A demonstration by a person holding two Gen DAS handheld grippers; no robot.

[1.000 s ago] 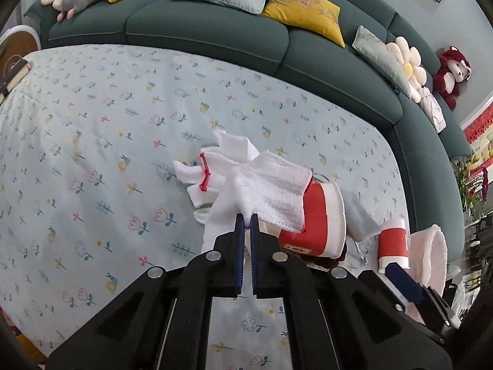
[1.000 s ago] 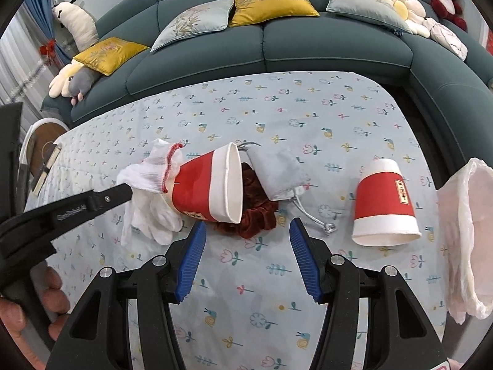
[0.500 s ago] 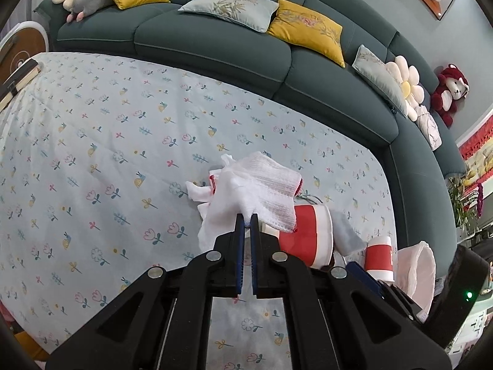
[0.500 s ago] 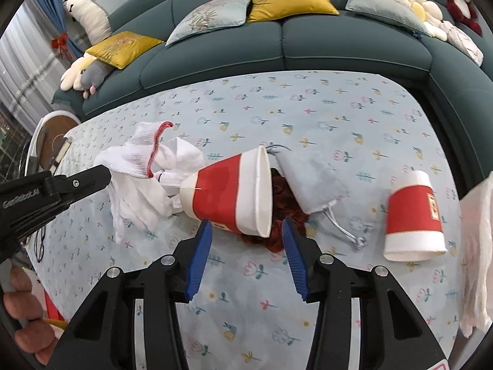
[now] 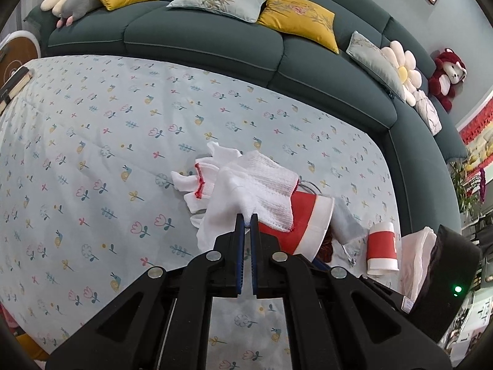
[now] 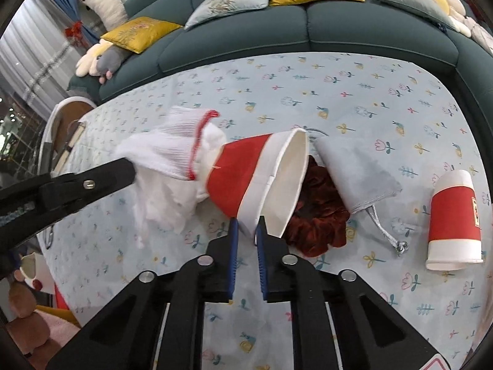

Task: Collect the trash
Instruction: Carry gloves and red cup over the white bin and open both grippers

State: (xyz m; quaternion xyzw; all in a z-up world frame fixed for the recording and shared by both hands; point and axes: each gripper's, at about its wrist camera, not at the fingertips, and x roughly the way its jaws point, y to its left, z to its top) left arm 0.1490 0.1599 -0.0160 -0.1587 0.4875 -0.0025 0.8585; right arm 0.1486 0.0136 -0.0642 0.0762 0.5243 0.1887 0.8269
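Right wrist view: right gripper, jaws just closed onto the rim of tipped red cup, frame centre.
Left gripper: clamped on white glove (lower centre).

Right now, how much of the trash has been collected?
Nothing looks binned yet. In hand: the left hand-held gripper is shut on a white glove; the right hand-held gripper has just been closing on the tipped cup's rim. Left: the standing cup, pouch, scrunchie and white bag.
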